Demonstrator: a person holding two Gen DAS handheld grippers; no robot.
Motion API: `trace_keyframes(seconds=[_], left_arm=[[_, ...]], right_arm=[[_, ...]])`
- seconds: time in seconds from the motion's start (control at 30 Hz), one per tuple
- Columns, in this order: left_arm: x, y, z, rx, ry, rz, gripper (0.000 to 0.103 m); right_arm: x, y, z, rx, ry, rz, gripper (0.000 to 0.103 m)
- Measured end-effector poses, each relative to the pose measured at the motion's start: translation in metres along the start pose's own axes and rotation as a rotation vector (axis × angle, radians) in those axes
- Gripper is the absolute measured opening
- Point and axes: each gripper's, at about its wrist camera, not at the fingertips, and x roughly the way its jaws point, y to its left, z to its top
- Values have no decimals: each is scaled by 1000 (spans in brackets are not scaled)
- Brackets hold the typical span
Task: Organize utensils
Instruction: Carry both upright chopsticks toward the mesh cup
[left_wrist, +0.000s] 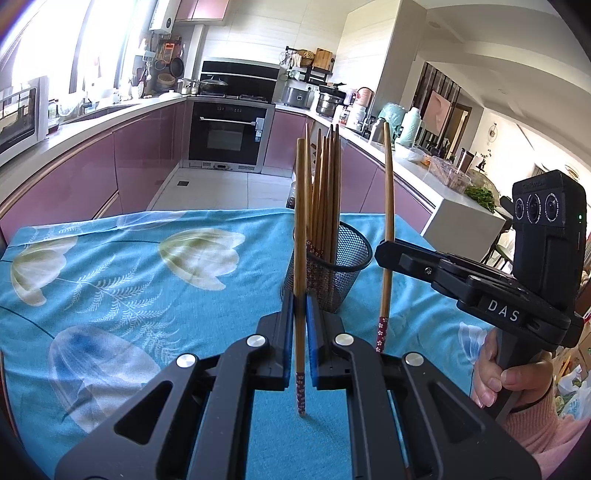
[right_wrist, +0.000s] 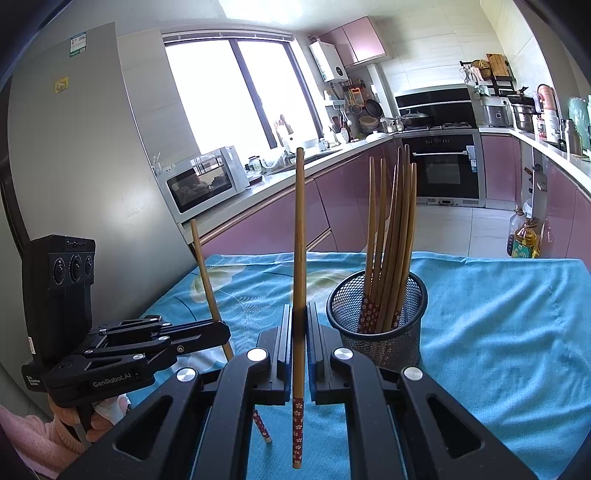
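Observation:
My left gripper (left_wrist: 300, 295) is shut on a wooden chopstick (left_wrist: 300, 236) held upright, red patterned end down, just in front of the black mesh cup (left_wrist: 345, 273). My right gripper (right_wrist: 299, 314) is shut on another upright chopstick (right_wrist: 299, 240), left of the mesh cup (right_wrist: 380, 332). The cup holds several chopsticks (right_wrist: 391, 236) standing upright. In the left wrist view the right gripper (left_wrist: 384, 251) sits right of the cup with its chopstick (left_wrist: 388, 184). In the right wrist view the left gripper (right_wrist: 221, 332) holds its chopstick (right_wrist: 207, 277) at the left.
The table is covered by a blue floral cloth (left_wrist: 129, 280). Behind it are pink kitchen cabinets, an oven (left_wrist: 227, 133) and crowded counters. A grey fridge (right_wrist: 92, 147) stands at the left. Oil bottles (right_wrist: 524, 240) stand on the floor beyond the table's far right.

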Motion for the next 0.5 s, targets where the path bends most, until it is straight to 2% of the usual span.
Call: trace_keyframes(seconds=[0.5], left_arm=[[-1,-2,5,9,-11,0,7]], right_arm=[[-2,-1,4,-5,-13,-5,6]])
